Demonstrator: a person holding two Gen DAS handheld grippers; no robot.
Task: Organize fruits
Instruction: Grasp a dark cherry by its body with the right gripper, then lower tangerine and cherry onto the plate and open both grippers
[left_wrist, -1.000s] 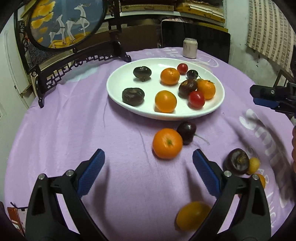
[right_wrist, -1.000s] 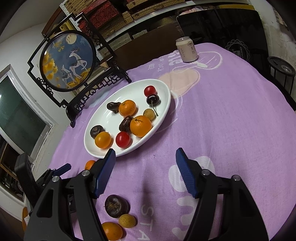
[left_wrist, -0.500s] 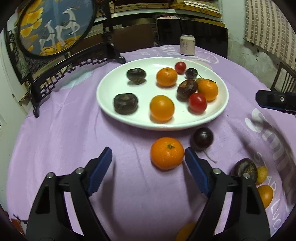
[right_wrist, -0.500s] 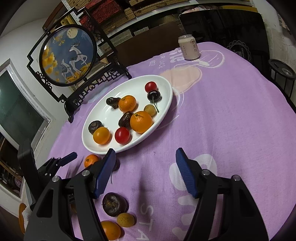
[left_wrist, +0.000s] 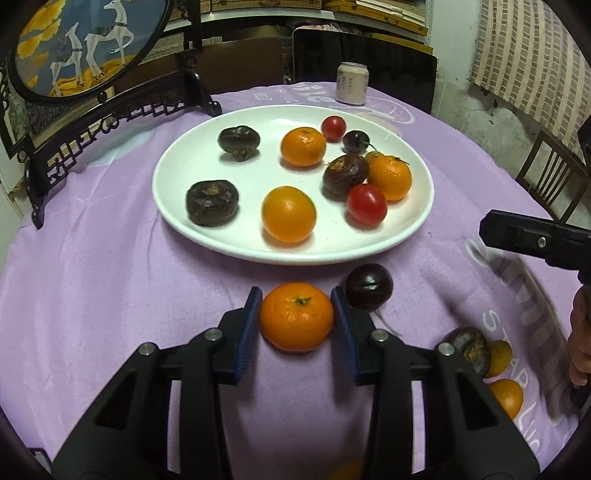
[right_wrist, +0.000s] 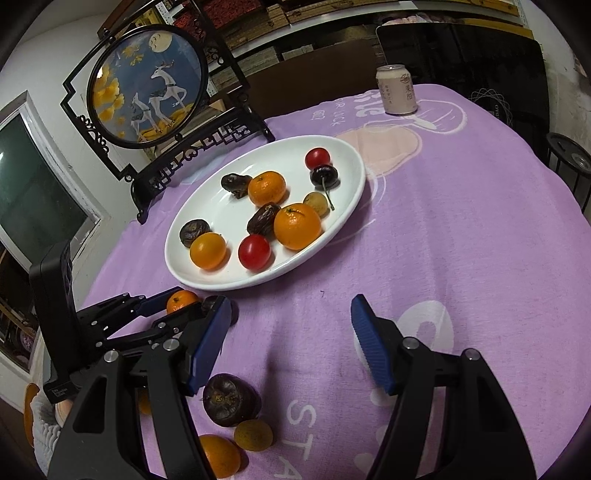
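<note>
While our left hand-held gripper (left_wrist: 295, 325) is closing round a small orange mandarin (left_wrist: 296, 316), approx. ten fruits fill the white oval plate (left_wrist: 177, 173); several remain on the bench; right hand-held gripper (right_wrist: 288, 347) gapes empty.

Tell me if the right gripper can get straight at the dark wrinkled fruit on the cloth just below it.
Probably yes. The right gripper is open and empty, and the dark wrinkled fruit lies on bare cloth close under its left finger. Only the small yellow fruit touches it, on the near side.
</note>
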